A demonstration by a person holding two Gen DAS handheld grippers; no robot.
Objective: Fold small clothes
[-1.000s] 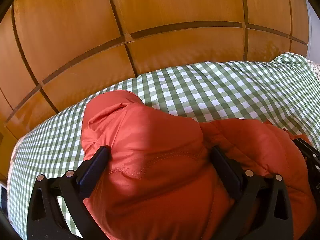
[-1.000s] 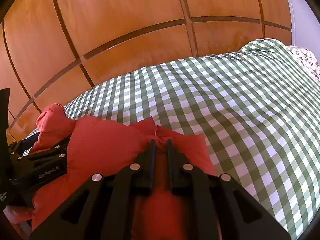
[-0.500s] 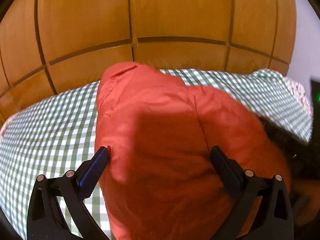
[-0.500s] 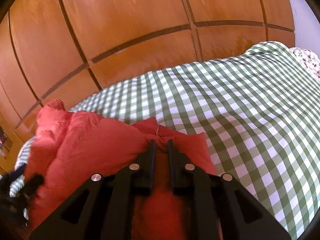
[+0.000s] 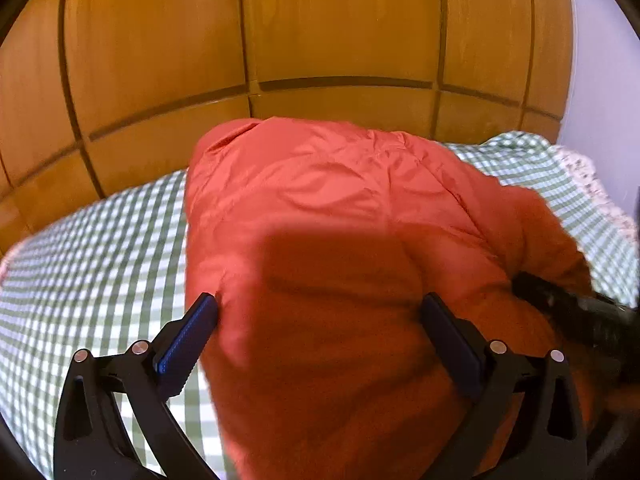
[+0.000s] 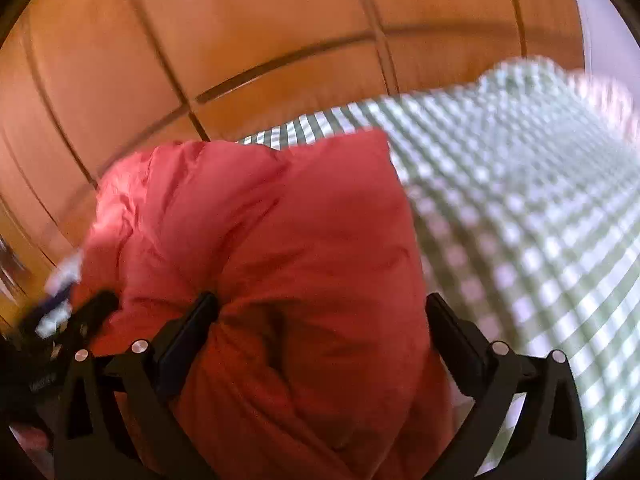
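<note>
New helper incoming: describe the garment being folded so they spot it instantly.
Find the wooden panelled wall; below it lies a green-and-white checked bedspread. On that sits the orange-red puffy jacket, bulging between both open grippers: the only plain, shiny, unpatterned fabric there.

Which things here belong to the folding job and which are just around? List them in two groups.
Part of the job:
- orange garment
- left gripper, open, garment bulging between its fingers
- right gripper, open, garment between its fingers

Just around:
- green checked bedspread under the garment
- wooden panelled wall behind
</note>
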